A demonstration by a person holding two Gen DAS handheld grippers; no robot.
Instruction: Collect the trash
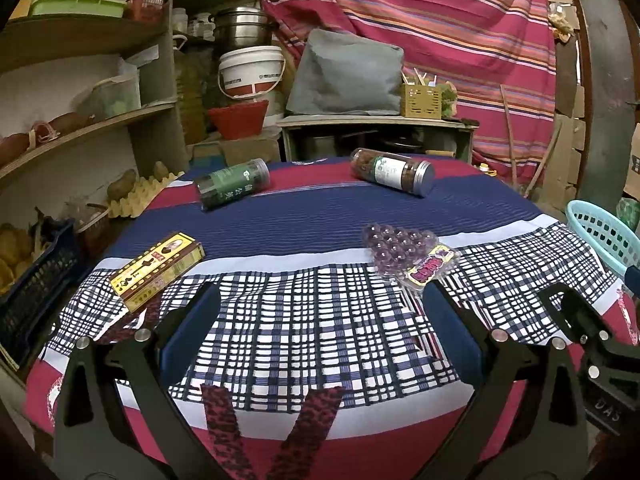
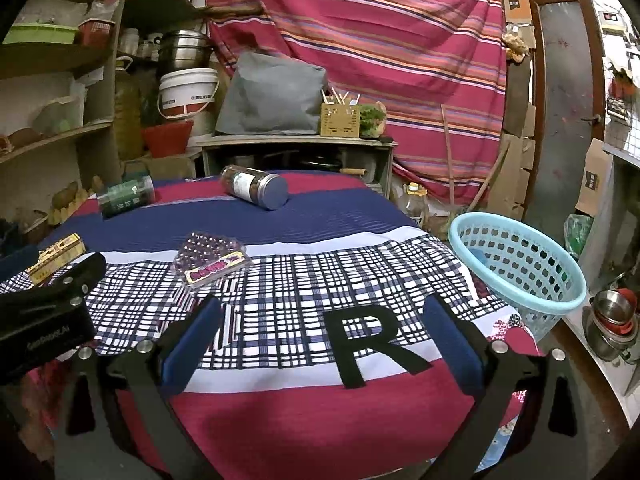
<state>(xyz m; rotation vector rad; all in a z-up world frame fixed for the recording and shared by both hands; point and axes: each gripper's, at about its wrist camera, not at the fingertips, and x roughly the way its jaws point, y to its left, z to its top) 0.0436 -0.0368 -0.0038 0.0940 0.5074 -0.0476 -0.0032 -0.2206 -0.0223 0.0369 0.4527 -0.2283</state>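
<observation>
Four trash items on table: grape blister pack [image 2: 212, 261] mid-table, yellow box [image 1: 158, 268] near left edge, green-label jar [image 1: 232, 184] and brown-label jar [image 2: 256, 186] toward far edge. Laundry basket [image 2: 520, 268] off right edge. Both left gripper [image 1: 320, 312] and right gripper [image 2: 320, 320] spread wide, holding nothing. We judge the pack nearest: straddle narrow side, clamp gently.

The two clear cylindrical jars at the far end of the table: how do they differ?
The green-labelled jar lies far left and looks dark green inside; the white-labelled jar lies further right and holds brownish contents. The green-labelled jar's cap points right, the white-labelled jar's silver cap toward the camera. Both lie on their sides on the striped tablecloth, untouched.
</observation>
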